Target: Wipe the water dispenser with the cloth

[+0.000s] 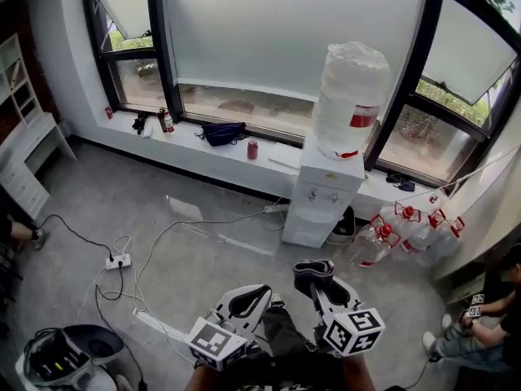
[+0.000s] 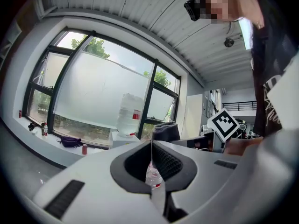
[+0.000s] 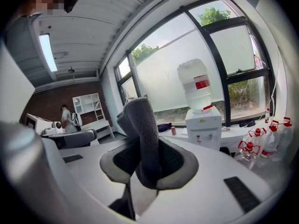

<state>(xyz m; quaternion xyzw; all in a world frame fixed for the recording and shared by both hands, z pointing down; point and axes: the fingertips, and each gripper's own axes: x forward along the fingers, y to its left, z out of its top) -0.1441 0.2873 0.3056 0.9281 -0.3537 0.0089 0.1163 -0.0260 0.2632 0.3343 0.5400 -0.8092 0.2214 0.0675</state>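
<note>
A grey floor [image 1: 89,194] runs to a wide dark-framed window [image 1: 285,23] above a low white ledge [image 1: 203,149]. Against the ledge stands the white water dispenser [image 1: 321,198], upright, with its taps facing the person and a big bottle [image 1: 350,96] on top. It is well apart from both tools. Spare jugs [image 1: 407,230] crowd its right side, and white cables [image 1: 163,243] trail over the floor at left. The right tool [image 1: 315,274] is clenched on the grey cloth [image 3: 142,134], which stands lengthwise out of the jaws. The left tool [image 1: 251,298] has its jaws pressed together, holding nothing.
</note>
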